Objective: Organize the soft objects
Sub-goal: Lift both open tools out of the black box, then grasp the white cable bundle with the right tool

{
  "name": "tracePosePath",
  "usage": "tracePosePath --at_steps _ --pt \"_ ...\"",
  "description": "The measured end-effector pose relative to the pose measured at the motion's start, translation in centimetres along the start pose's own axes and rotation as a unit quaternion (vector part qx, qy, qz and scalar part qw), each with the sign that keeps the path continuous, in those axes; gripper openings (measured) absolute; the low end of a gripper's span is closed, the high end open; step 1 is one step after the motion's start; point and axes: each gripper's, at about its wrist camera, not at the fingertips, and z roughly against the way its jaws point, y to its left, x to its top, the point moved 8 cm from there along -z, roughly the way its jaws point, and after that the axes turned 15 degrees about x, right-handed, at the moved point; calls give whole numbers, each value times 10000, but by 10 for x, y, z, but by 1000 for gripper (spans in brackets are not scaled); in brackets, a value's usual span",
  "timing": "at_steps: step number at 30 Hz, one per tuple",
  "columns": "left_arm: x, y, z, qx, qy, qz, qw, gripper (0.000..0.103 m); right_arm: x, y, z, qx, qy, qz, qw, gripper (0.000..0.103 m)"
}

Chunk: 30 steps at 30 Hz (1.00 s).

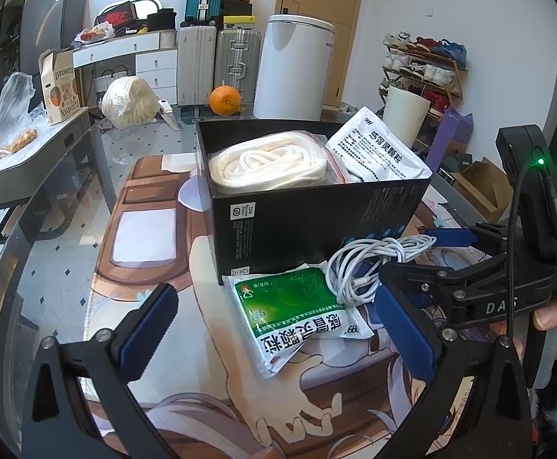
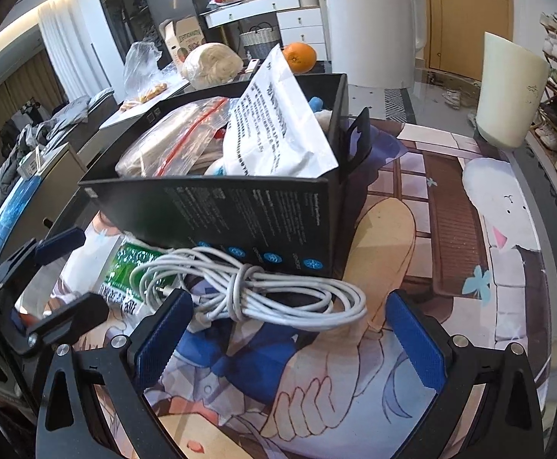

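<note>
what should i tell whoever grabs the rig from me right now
Left gripper: open, empty, hovering over the green medicine sachet.
Right gripper: open, empty, around the coiled white charging cable, not closed.
Done: bagged white rope and white medicine sachet are in the black box.
Left: the green sachet and the cable lie on the printed mat in front of the box, the cable partly over the sachet. Probably lift the cable first.
</note>
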Motion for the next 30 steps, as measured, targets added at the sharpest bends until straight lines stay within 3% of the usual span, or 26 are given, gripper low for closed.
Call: tracePosePath --at_steps 12,15,30 --pt "-1 -1 1 -7 15 -20 10000 103 -2 4 -2 -229 48 125 9996 101" --pt "-1 0 1 -7 22 -15 10000 103 0 4 0 -251 -18 126 9996 89" --pt "0 0 1 -24 34 6 10000 103 -4 -4 14 -104 -183 35 9998 82"
